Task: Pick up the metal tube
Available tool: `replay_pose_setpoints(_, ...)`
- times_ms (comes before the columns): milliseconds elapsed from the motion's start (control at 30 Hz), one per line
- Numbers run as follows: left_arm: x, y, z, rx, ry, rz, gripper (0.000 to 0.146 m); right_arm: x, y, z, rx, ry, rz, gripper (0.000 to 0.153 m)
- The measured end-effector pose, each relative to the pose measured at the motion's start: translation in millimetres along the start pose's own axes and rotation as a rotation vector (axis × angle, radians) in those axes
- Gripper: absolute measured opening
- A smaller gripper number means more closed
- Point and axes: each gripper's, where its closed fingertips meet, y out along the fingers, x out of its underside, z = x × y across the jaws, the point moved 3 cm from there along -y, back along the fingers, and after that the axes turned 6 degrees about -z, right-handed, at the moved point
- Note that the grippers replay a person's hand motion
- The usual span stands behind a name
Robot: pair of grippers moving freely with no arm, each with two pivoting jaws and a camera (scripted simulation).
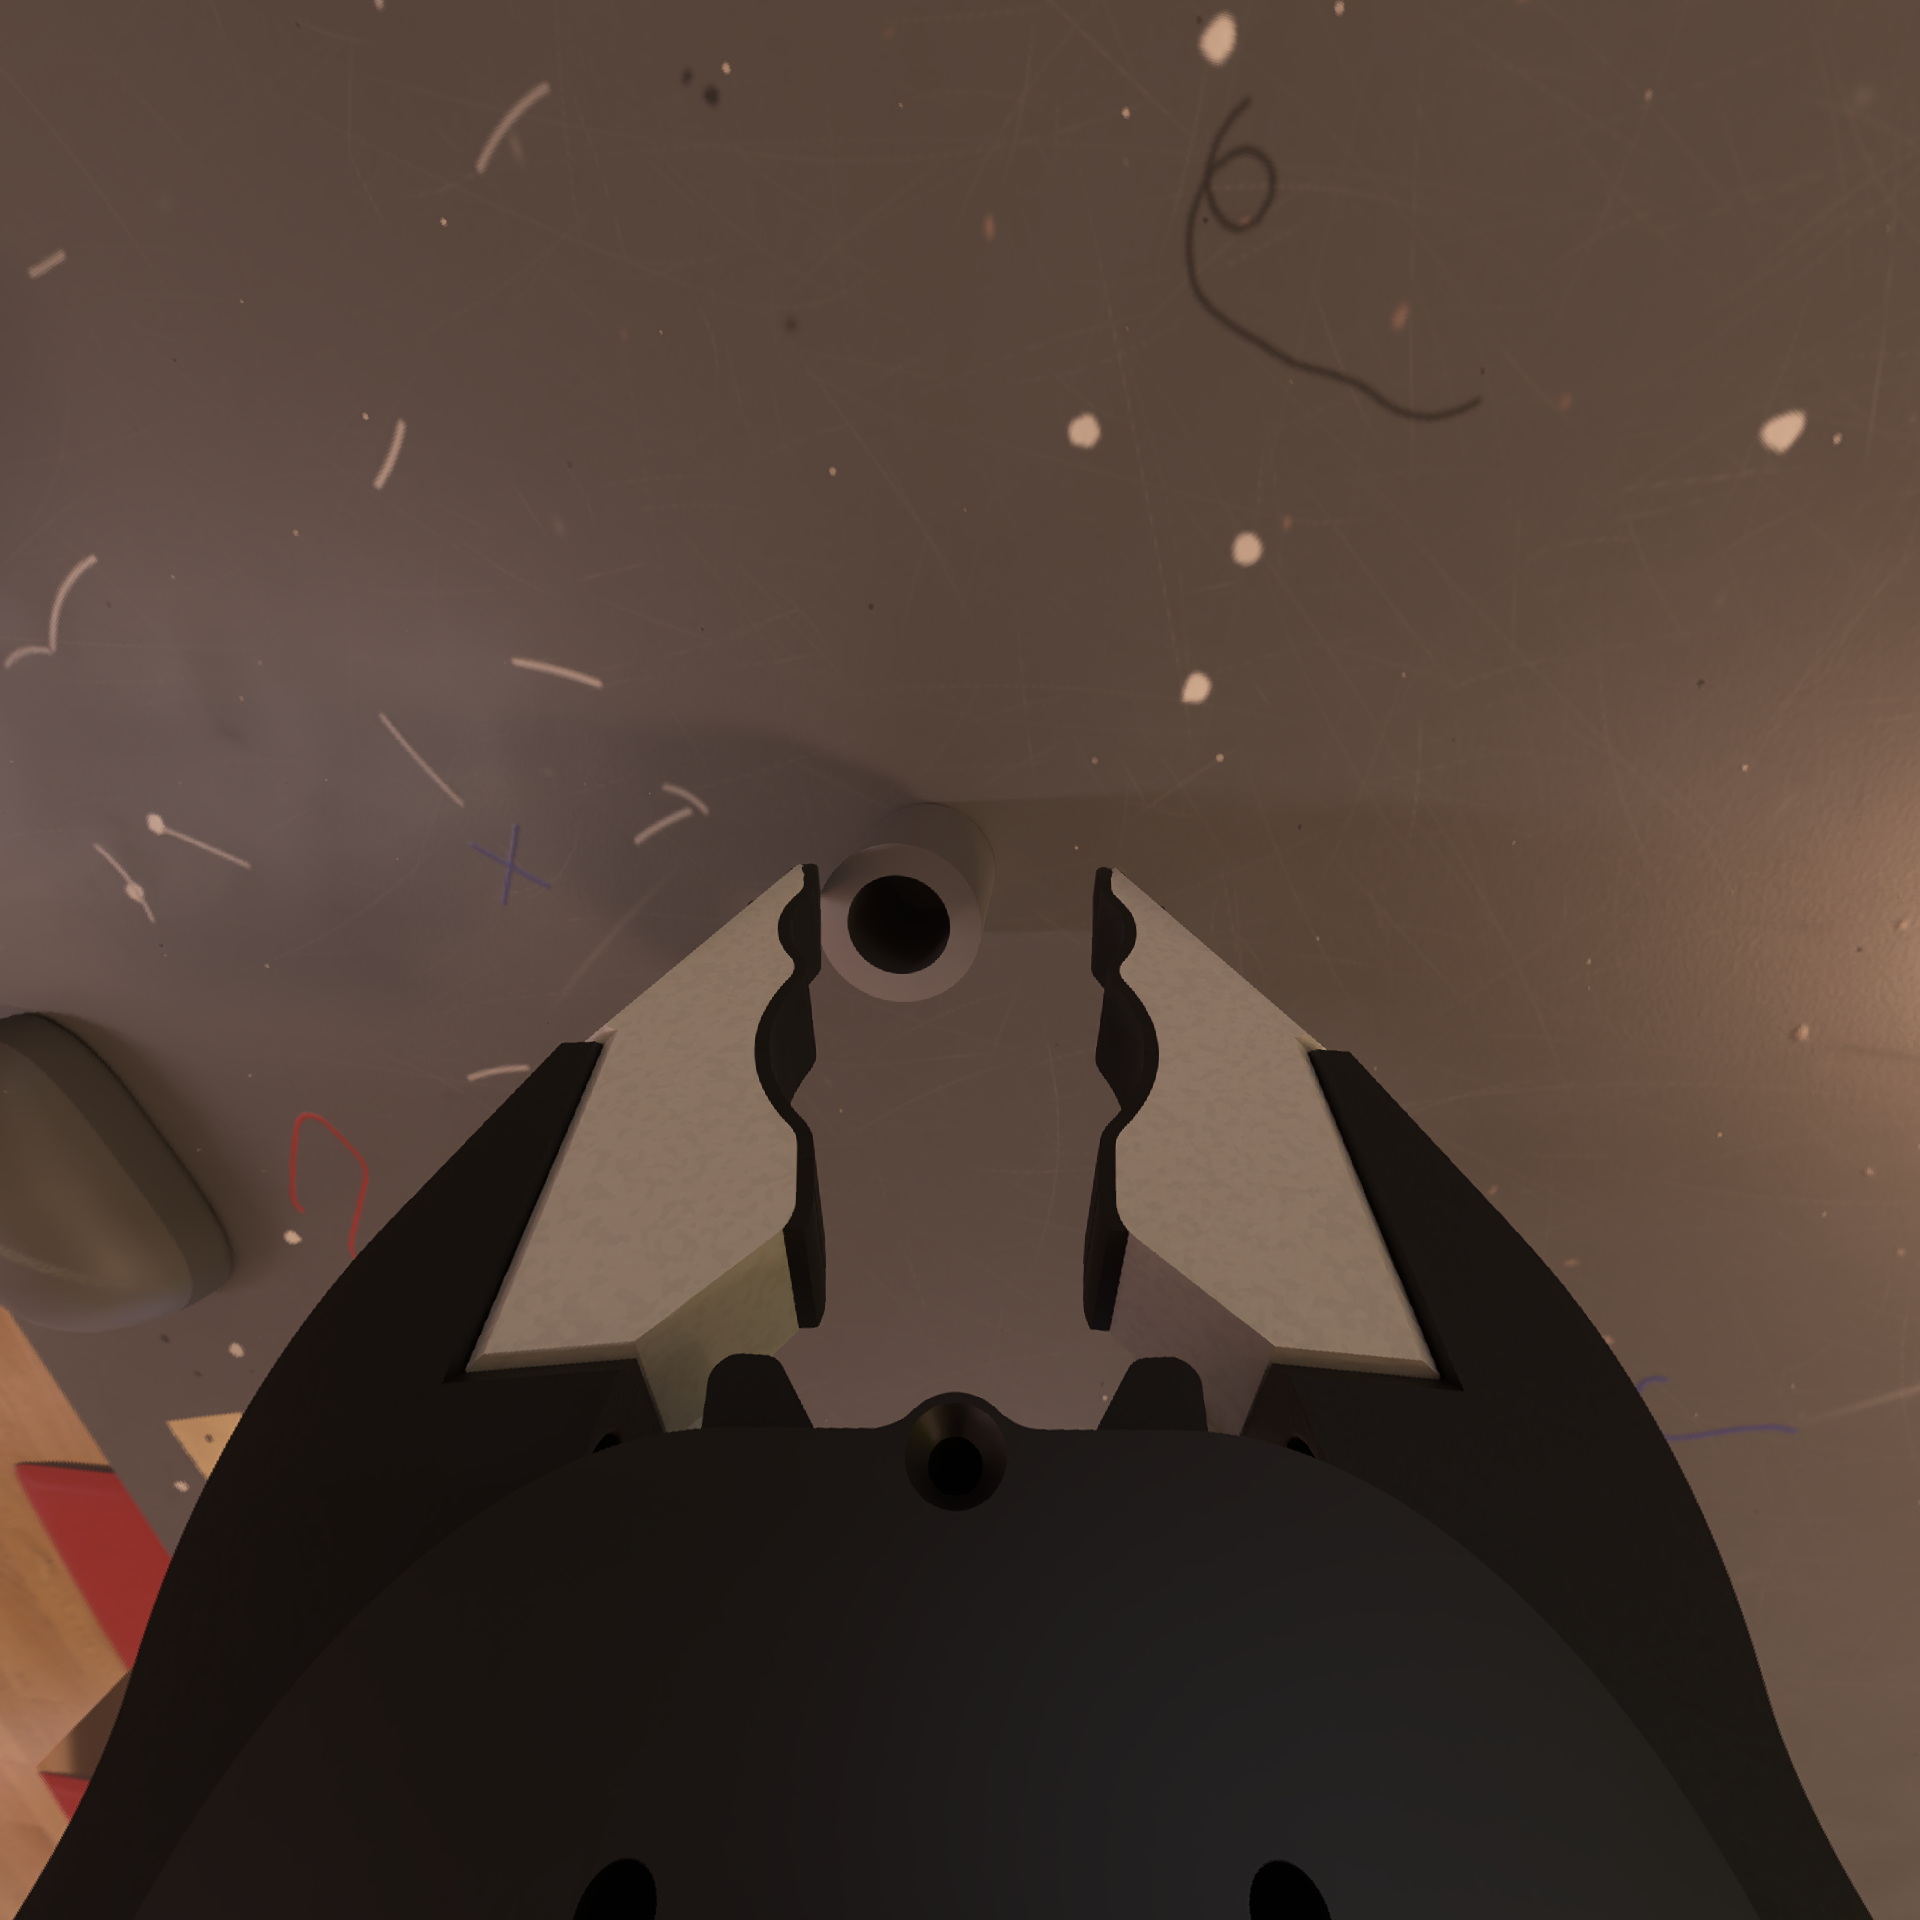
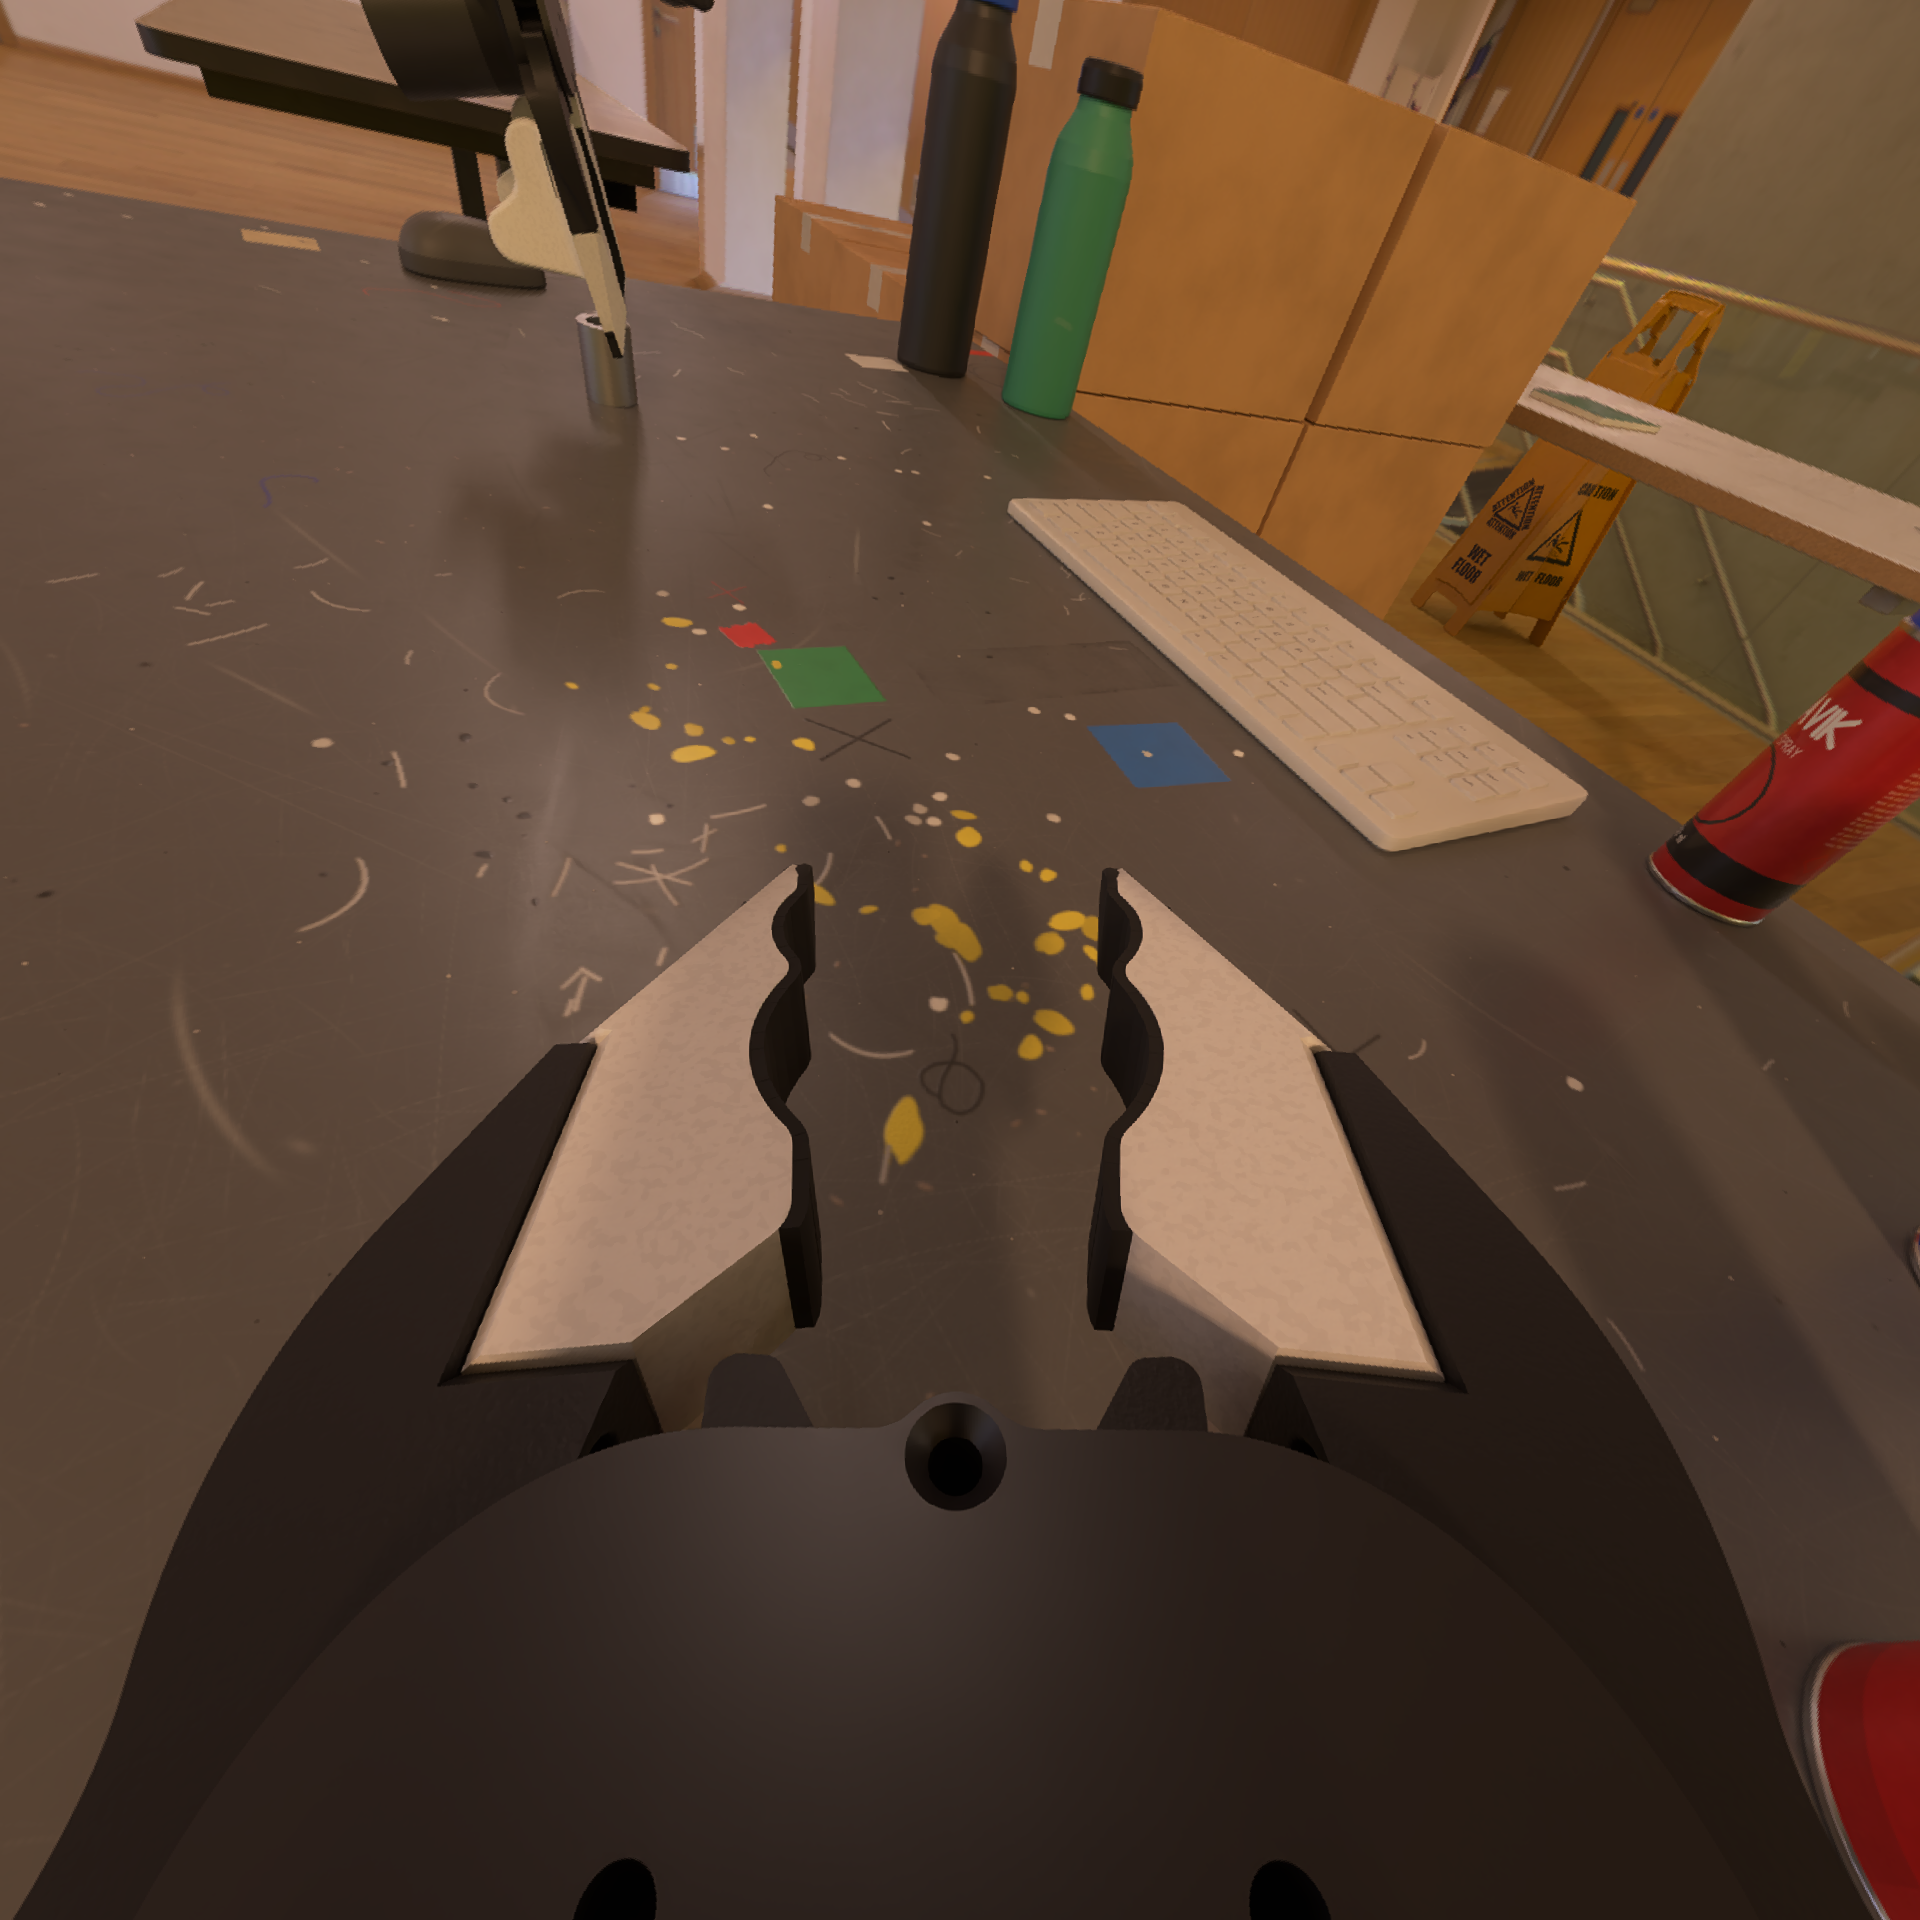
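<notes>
**Kid:** Metal tube (image 1: 902, 923) stands up on the grey table (image 1: 1455, 727). The left gripper (image 1: 954, 883) is right above it, fingers apart. The tube sits close to the left finger (image 1: 665, 1122), not in the middle.

**Friend:** So what could go wrong?

**Kid:** I think that finger could bump the rim and tip it over. The right gripper (image 2: 954, 883) is far away, apart too, holding nothing.

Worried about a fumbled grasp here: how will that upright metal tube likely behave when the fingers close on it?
The metal tube is thick-walled, so probably rigid and heavy for its size. Standing on end, off-centre beside one finger of the open left gripper, it may tip. Once down, its round shape would likely roll on the table.
</notes>
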Motion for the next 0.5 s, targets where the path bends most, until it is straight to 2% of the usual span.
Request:
replay_pose_setpoints(167,-1.5,-10.7,-9.1,-0.025,-0.049,0.051,0.051,-1.0,-0.4,0.4,0.004,0.001,0.002,0.054)
replay_pose_setpoints(500,15.8,9.5,-15.7,0.056,-0.175,-0.107,0.058,-0.5,-0.4,2.2,0.002,0.011,0.004,0.054)
